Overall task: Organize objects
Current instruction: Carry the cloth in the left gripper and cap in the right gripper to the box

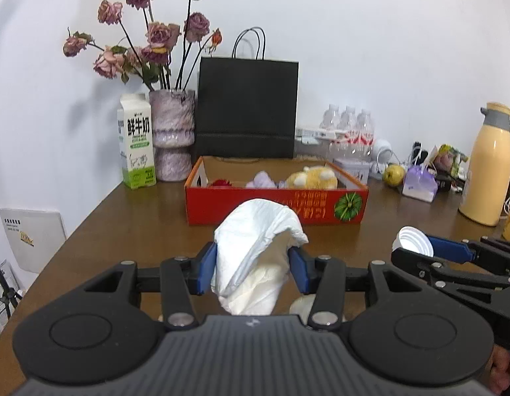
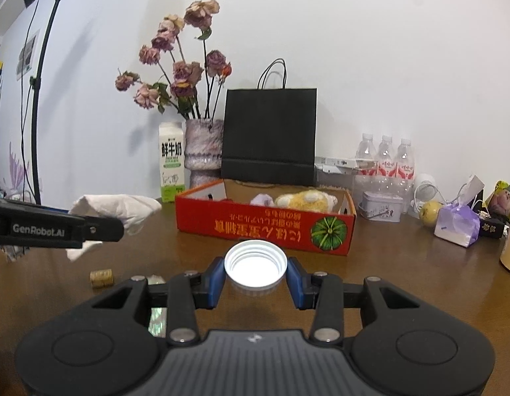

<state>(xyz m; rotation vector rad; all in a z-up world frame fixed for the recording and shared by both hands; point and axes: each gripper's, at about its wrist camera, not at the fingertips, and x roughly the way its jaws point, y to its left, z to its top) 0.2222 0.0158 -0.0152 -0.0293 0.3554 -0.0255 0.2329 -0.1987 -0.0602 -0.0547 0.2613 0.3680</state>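
Observation:
My left gripper [image 1: 253, 269] is shut on a crumpled white cloth [image 1: 258, 247] and holds it above the brown table [image 1: 123, 231], in front of the red cardboard box [image 1: 274, 206]. The right wrist view shows that cloth [image 2: 116, 209] at the left, sticking out of the left gripper's fingers [image 2: 100, 227]. My right gripper [image 2: 255, 275] is shut on a white threaded jar lid [image 2: 255, 264], open side up, short of the red box [image 2: 265, 227]. The same lid [image 1: 411, 241] appears at the right of the left wrist view. The box holds a yellow plush toy [image 1: 312, 178], a purple one and something red.
Behind the box stand a black paper bag [image 1: 246, 109], a vase of dried roses [image 1: 172, 132] and a milk carton [image 1: 136, 142]. Water bottles [image 1: 347, 128], an apple [image 1: 393, 174], a purple pouch and a yellow thermos [image 1: 486, 165] crowd the right. A small gold roll [image 2: 101, 278] lies on the table.

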